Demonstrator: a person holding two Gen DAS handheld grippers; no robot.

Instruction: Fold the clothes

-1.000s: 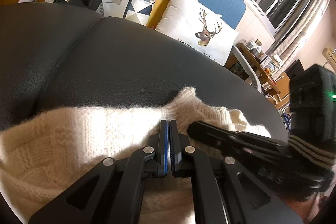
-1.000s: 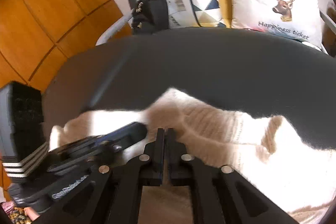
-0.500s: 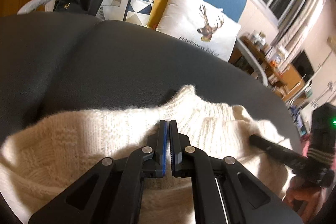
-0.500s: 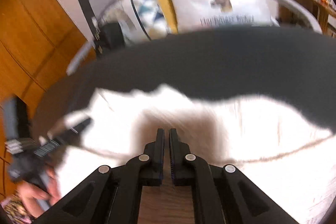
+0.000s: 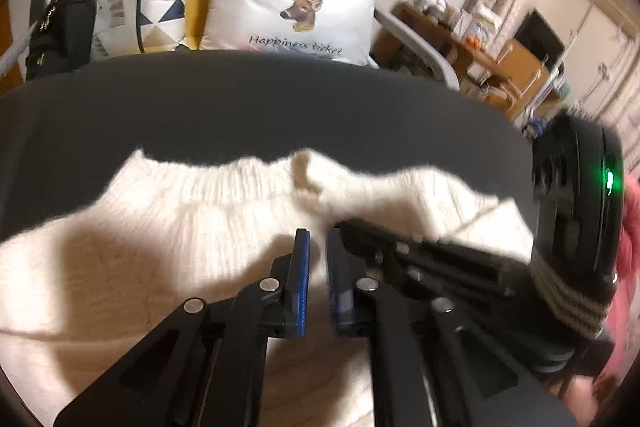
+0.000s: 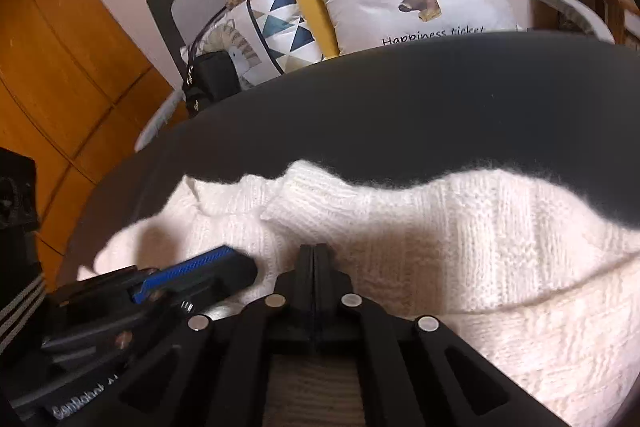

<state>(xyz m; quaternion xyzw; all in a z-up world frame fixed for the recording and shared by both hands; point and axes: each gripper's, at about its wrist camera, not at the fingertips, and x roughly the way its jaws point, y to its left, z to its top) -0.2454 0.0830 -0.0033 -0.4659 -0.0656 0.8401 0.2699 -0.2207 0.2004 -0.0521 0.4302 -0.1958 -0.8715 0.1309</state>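
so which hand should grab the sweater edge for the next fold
Probably left: the left gripper has its fingers opening over the cream knitted sweater; the right gripper is shut, gripping nothing visible.

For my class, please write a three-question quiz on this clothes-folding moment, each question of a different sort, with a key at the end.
1. True or false: the cream knitted sweater lies on a dark padded surface.
2. Which animal is printed on the white cushion? A) horse B) deer C) rabbit
3. Fill in: in the right wrist view, the right gripper has its jaws ___.

Key: 1 true. 2 B. 3 shut, pressed together above the knit; whether any wool is pinched cannot be told. The left gripper, close beside it, is opening with a narrow gap.
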